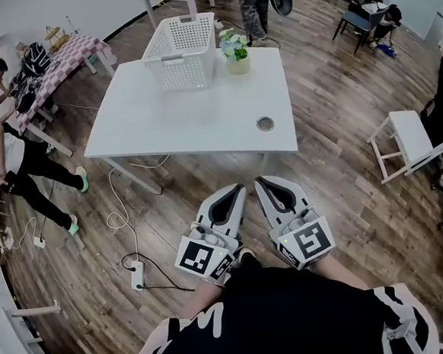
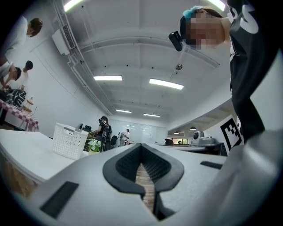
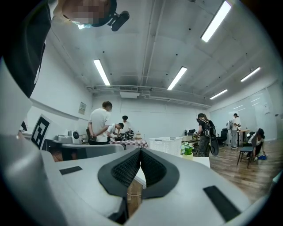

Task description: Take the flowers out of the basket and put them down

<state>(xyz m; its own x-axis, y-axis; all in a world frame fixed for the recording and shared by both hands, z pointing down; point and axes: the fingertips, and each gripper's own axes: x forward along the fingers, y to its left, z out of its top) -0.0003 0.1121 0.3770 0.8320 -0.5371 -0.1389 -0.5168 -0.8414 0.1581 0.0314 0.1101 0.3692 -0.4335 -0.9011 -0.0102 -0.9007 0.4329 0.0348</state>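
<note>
Flowers (image 1: 234, 48): small potted bunch, upright, stood on the table (image 1: 194, 113) near its far edge, toward the far right corner. Not in the basket (image 1: 181, 49); the pot sat just beside the basket's right wall, and whether the two touched could not be told. The basket stood upright at the far edge, and no contents could be made out.

Left claw (image 1: 232, 190) and right claw (image 1: 262, 183): side by side close to the person's body, over the floor, short of the table's near edge. The full depth of the table lay between them and the pot. Both were shut, tips together, with nothing between the jaws.

Bearing: the pot lay ahead across the table, roughly on the line between the two claws, so neither was clearly nearer. Each claw angled slightly inward. In the left gripper view the pot sat left of the tips, in the right gripper view to the right.

Judgement: the flowers looked already out and set down. Any further grasp would need a long forward reach and opened jaws closing on an upright pot.
</note>
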